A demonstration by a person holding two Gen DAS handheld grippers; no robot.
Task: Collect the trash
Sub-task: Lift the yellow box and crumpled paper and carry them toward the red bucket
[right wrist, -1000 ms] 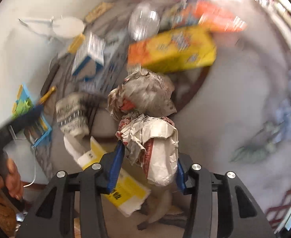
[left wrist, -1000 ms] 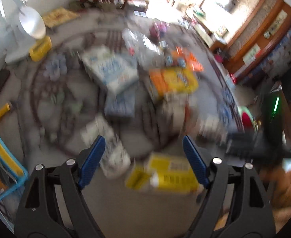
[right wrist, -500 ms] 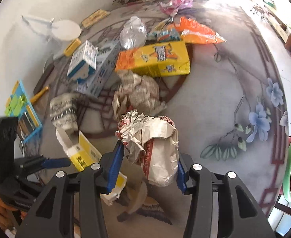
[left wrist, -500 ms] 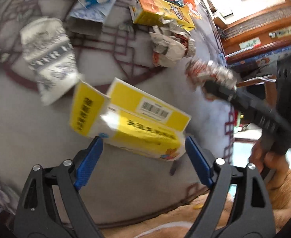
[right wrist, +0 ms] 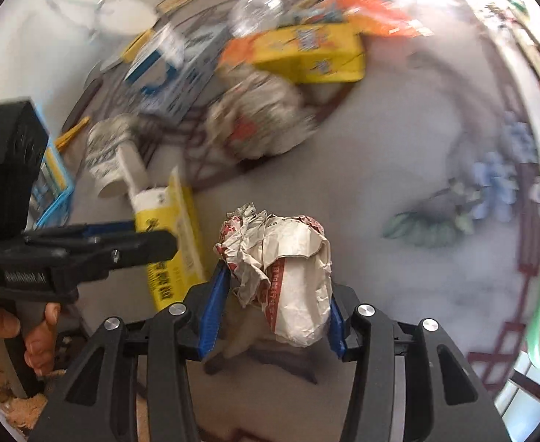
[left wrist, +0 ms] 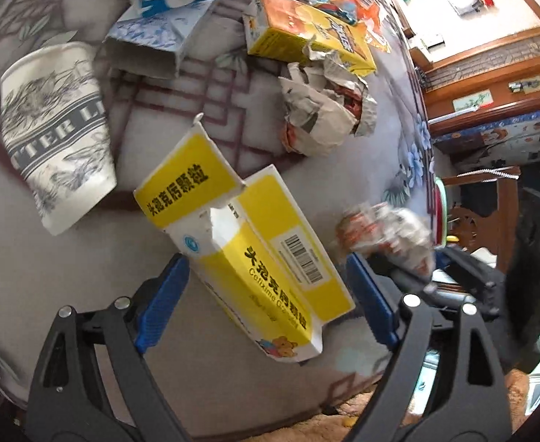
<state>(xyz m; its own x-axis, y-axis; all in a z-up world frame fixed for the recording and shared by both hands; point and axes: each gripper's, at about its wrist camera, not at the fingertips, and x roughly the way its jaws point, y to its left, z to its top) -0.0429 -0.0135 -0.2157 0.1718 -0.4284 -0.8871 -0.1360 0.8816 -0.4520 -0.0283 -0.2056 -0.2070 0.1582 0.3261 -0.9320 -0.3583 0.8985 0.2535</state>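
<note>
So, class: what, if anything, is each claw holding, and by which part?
The right claw grips a crumpled paper wrapper across its sides. The left claw is open around the yellow box, holding nothing.

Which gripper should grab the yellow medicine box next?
Left. The left gripper is open, straddling the yellow medicine box; the right gripper already clamps a crumpled paper wrapper.

1. Yellow box: smooth cardboard, slight sheen
2. Crumpled wrapper: creased matt paper
3. Cup: matt printed paper
4. Left gripper: matt black plastic, blue pads, shiny metal rivets
5. Rug: soft-looking woven cloth
</note>
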